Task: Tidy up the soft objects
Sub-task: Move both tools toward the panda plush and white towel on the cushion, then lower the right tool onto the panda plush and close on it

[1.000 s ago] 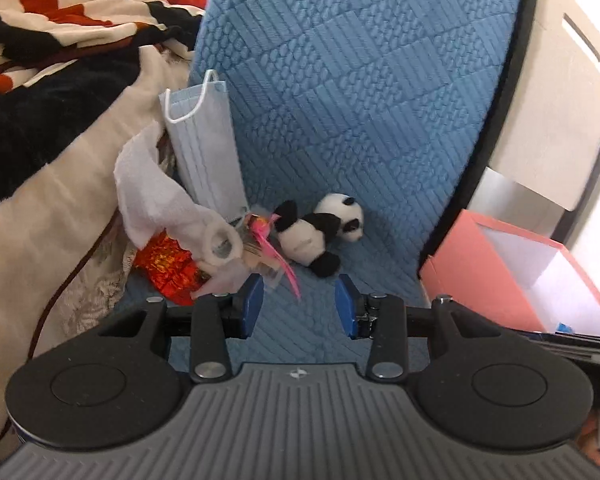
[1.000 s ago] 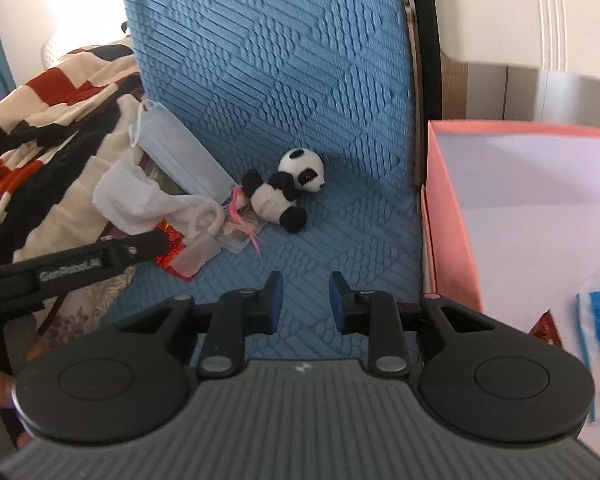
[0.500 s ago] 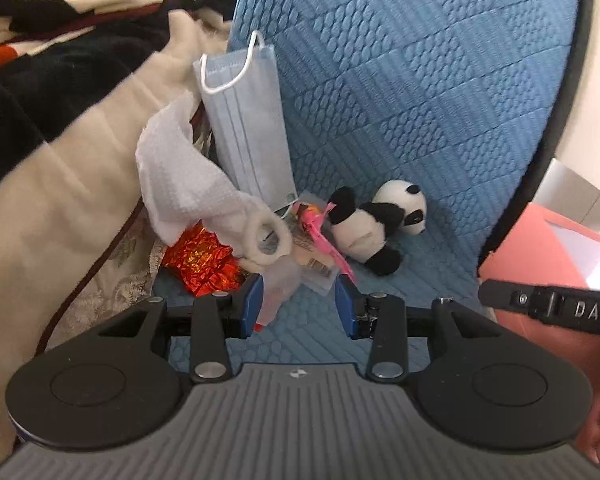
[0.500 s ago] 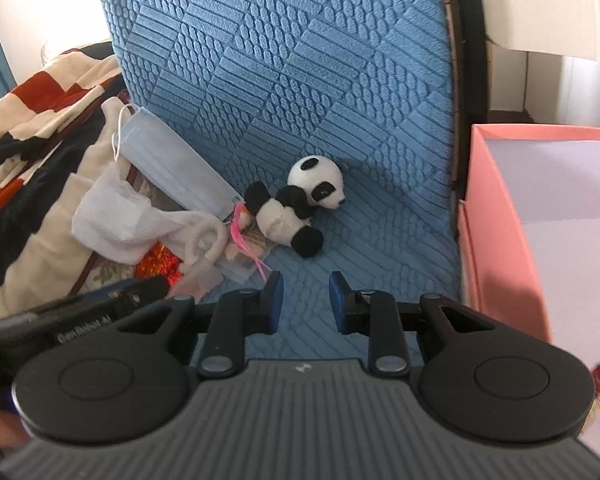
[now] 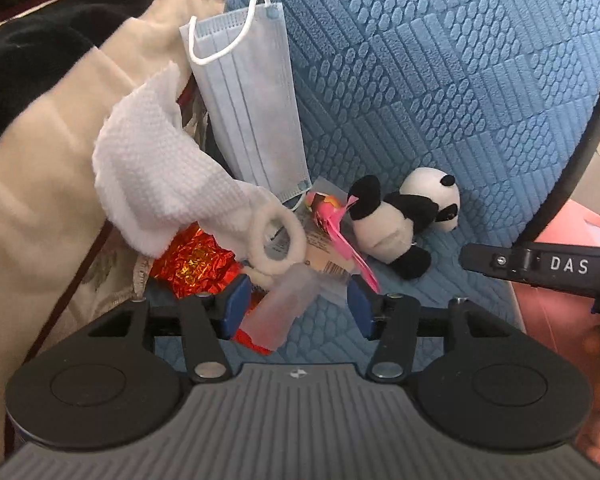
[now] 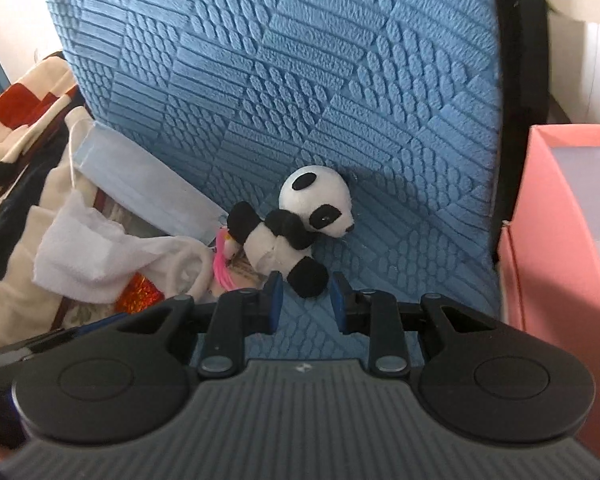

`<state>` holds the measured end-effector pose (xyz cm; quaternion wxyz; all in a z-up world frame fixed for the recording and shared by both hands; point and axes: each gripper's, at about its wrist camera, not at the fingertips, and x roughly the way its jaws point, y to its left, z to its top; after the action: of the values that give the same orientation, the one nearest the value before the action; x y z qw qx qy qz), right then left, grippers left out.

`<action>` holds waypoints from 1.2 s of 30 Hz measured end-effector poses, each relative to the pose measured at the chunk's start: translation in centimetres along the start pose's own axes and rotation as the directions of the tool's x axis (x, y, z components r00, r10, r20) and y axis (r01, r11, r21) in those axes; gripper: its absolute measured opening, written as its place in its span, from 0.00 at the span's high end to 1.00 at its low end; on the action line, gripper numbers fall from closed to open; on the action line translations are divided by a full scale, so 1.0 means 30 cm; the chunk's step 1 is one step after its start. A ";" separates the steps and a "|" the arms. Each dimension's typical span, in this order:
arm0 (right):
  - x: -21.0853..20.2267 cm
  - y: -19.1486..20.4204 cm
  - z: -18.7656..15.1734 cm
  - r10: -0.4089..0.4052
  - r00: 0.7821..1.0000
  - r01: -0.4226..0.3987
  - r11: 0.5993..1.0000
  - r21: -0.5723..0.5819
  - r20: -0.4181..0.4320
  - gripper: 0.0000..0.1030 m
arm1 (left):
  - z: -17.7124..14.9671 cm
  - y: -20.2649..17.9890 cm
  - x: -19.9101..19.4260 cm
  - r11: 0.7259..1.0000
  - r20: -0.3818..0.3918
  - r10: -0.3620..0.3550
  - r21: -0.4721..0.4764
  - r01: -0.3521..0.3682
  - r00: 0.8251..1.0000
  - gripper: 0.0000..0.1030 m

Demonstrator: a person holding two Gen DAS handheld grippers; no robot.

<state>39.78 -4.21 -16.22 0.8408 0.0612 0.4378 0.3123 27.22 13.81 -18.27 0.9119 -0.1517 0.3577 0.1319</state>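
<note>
A small pile lies on the blue quilted mat (image 5: 440,80): a white cloth (image 5: 156,176), a blue face mask (image 5: 252,112), a cream hair tie (image 5: 274,236), red foil (image 5: 192,264), a pink-edged snack packet (image 5: 332,232) and a plush panda (image 5: 404,220). My left gripper (image 5: 296,306) hangs low over the pile, its jaws opening. A clear packet (image 5: 280,316) lies between the pads, which do not press on it. My right gripper (image 6: 305,300) is at the panda (image 6: 296,224), its jaws opening. The panda's black foot sits just at the fingertips, untouched.
A pink open box (image 6: 560,240) stands to the right of the mat, past its black rim. A cream, red and black blanket (image 5: 40,140) is heaped on the left. The right gripper's black bar (image 5: 540,268) reaches in at the right of the left wrist view.
Both grippers have come down and forward: the left onto the pile, the right up to the panda. Both pairs of jaws stand wider than before.
</note>
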 end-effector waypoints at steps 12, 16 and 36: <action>0.162 0.002 0.041 -0.006 0.998 0.005 1.000 -0.026 -0.055 0.40 | 0.015 0.049 0.068 0.992 -0.087 -0.028 -0.121 0.018 0.996 0.42; 0.203 0.014 0.043 -0.006 0.998 0.002 0.998 -0.060 -0.065 0.40 | 0.013 0.054 0.077 0.990 -0.106 -0.044 -0.137 0.029 0.993 0.44; 0.218 0.022 0.024 0.006 0.994 -0.012 0.998 -0.059 -0.112 0.79 | -0.004 0.034 0.076 0.990 -0.101 -0.053 -0.136 0.039 0.993 0.93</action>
<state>42.78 0.22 -20.08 0.8150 0.0206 0.4744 0.3320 28.40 15.00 -20.12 0.8825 -0.2276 0.3916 0.1264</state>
